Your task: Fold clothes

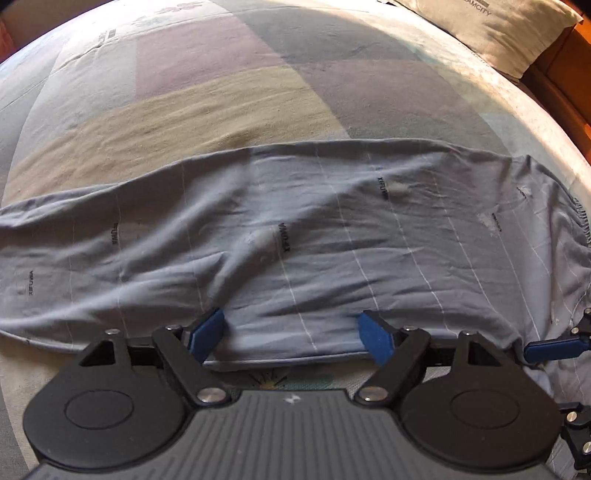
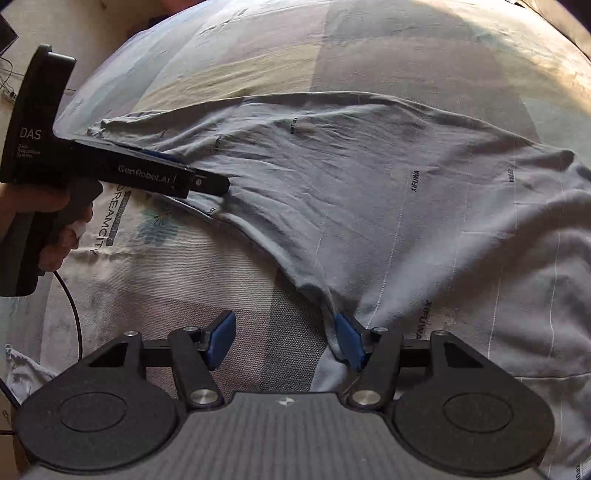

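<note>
A grey pinstriped garment (image 1: 295,221) with small printed lettering lies spread lengthwise across the bed. My left gripper (image 1: 293,338) hovers over its near edge, open, with the flat cloth lying between the blue pads (image 1: 208,334) and not pinched. In the right wrist view the same garment (image 2: 388,192) runs from upper left to lower right. My right gripper (image 2: 284,339) is open at the garment's near edge. A fold of the hem rests against its right pad (image 2: 349,341), while the left pad stands over bare sheet.
The bed's patchwork sheet (image 1: 221,92) stretches beyond the garment. A pillow (image 1: 498,29) and wooden furniture (image 1: 565,74) sit at the far right. A hand (image 2: 55,206) grips the left tool's black body (image 2: 147,171), and a cable (image 2: 70,306) hangs from it.
</note>
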Available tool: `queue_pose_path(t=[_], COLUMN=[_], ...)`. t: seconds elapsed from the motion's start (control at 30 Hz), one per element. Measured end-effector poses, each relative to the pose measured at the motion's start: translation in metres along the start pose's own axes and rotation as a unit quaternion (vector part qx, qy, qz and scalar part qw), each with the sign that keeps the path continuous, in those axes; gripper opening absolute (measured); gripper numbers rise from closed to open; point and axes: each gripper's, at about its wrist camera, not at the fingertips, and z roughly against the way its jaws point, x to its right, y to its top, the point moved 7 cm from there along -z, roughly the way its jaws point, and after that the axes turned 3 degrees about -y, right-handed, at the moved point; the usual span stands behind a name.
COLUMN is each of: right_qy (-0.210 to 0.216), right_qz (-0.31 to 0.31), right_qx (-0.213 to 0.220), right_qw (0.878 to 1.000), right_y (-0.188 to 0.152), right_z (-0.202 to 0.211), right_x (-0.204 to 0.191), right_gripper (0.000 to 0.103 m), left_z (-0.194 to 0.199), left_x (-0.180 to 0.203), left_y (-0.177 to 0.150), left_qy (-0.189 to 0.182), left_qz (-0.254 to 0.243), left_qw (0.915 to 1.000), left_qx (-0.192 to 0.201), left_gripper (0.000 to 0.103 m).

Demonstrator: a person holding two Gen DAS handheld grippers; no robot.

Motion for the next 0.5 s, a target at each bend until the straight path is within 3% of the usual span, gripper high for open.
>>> queue_pose_path(t=[0.13,0.37,0.47,0.5], right_qy=[0.012,-0.024,-0.026,-0.027], right_qz=[0.008,0.015,0.014,0.017], right_qx=[0.022,0.071,0.076,0.075], right_qw=[1.0,0.997,0.997,0.997], right_y=[0.017,0.072,0.082,0.083], right_z=[0.019,0.011,0.006,0.003], right_x=[-0.001,0.006,0.003,0.001], right_gripper=[0.065,0.066,0.066,0.066], left_z=[0.017,0.037,0.035,0.029], left_x=[-0.017,-0.078,-0.114,-0.121], left_y=[0.013,0.056,0.07,0.074], left_qy=[0.003,0.033,0.026,0.006], left_qz=[0.02,0.055,0.099,0.116], left_qw=[0.9993,0.9923,0.9879,0.9878], left_qx=[0.031,0.106,0.117,0.104], left_gripper=[0.08,0.08,0.08,0.08])
